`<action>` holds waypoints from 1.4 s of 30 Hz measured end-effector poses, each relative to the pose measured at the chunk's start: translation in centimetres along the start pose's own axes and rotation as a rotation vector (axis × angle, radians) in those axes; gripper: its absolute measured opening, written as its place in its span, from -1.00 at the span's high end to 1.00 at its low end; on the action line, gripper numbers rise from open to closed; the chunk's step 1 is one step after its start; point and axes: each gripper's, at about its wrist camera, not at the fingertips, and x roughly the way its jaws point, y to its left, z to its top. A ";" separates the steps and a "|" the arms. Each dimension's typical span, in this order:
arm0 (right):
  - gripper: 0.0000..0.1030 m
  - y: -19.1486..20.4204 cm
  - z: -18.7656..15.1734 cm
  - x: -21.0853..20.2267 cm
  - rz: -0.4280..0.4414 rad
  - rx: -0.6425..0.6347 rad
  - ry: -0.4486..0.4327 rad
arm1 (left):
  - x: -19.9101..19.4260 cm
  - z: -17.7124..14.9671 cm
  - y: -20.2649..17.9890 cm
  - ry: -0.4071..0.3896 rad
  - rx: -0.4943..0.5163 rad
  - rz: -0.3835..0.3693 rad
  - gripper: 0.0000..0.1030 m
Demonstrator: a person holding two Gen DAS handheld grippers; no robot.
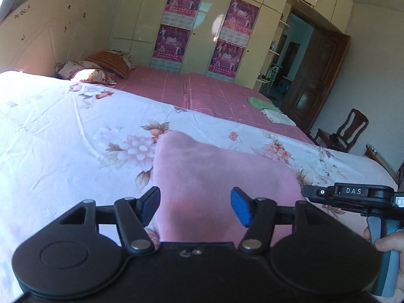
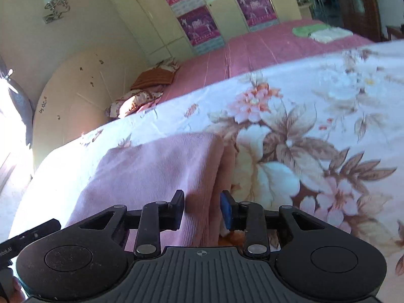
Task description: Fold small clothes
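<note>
While the pink knit garment (image 1: 222,176) lies folded on the floral bedsheet (image 1: 63,139), low and centre in both views, your left gripper (image 1: 195,208) stands spread with its blue pads clear of the cloth, and your right gripper (image 2: 202,209) is parted narrowly around the doubled edge, not visibly pinching it. You can expect this fine-ribbed fabric to be light, soft and limp, sagging wherever unsupported. Take it at the near corners or along that thick folded edge, catching every layer together.
</note>
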 end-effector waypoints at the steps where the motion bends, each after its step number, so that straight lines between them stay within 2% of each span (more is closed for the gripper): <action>1: 0.37 0.5 0.5 0.2 0.007 -0.002 -0.009 | 1.0 0.5 -0.4 0.013 0.007 -0.007 -0.12; 4: 0.37 2.2 1.5 2.3 0.010 -0.038 0.006 | 4.9 1.7 -0.8 0.059 -0.016 -0.015 -0.05; 6: 0.37 2.6 1.5 4.1 -0.024 -0.057 0.042 | 7.4 1.4 -0.2 0.088 -0.058 0.004 -0.04; 9: 0.38 1.6 1.0 6.7 -0.110 -0.091 0.068 | 8.9 0.8 -0.4 0.072 -0.019 0.031 -0.04; 11: 0.42 1.0 0.7 7.6 -0.135 -0.122 0.074 | 9.0 0.6 -0.9 0.067 0.009 0.038 -0.05; 15: 0.42 1.8 0.9 6.3 -0.144 -0.168 0.066 | 6.9 0.5 -1.3 0.057 0.044 0.021 -0.05; 19: 0.42 3.2 0.1 1.7 -0.057 -0.173 0.036 | 2.9 -1.0 -1.3 0.049 0.058 0.010 -0.05; 24: 0.42 4.9 -4.0 -2.9 0.031 -0.187 0.061 | -1.2 -4.5 -2.2 0.044 0.104 0.009 -0.05; 28: 0.42 4.6 -7.4 -3.4 0.007 -0.183 0.111 | -1.4 -6.0 -3.2 0.057 0.155 0.039 -0.07; 30: 0.42 4.0 -8.7 -3.2 -0.053 -0.219 0.106 | -0.6 -6.2 -3.2 0.075 0.160 0.049 -0.07; 31: 0.64 3.7 -9.2 -2.9 -0.082 -0.249 0.107 | -0.3 -6.2 -3.3 0.082 0.163 0.052 -0.07; 32: 1.00 3.4 -9.5 -2.5 -0.110 -0.269 0.098 | -0.1 -6.1 -3.5 0.088 0.169 0.056 -0.07; 35: 1.00 2.7 -9.1 -2.1 -0.112 -0.203 0.107 | 0.2 -5.8 -3.8 0.109 0.168 0.072 -0.11; 38: 1.00 3.4 -8.7 -3.3 -0.123 -0.193 0.107 | -0.7 -5.6 -4.4 0.117 0.167 0.105 -0.13; 40: 1.00 4.3 -9.0 -5.1 -0.097 -0.200 0.079 | -1.6 -5.9 -4.9 0.120 0.175 0.108 -0.16; 42: 1.00 4.7 -9.9 -5.1 -0.130 -0.243 0.100 | -1.9 -6.6 -5.4 0.128 0.184 0.119 -0.17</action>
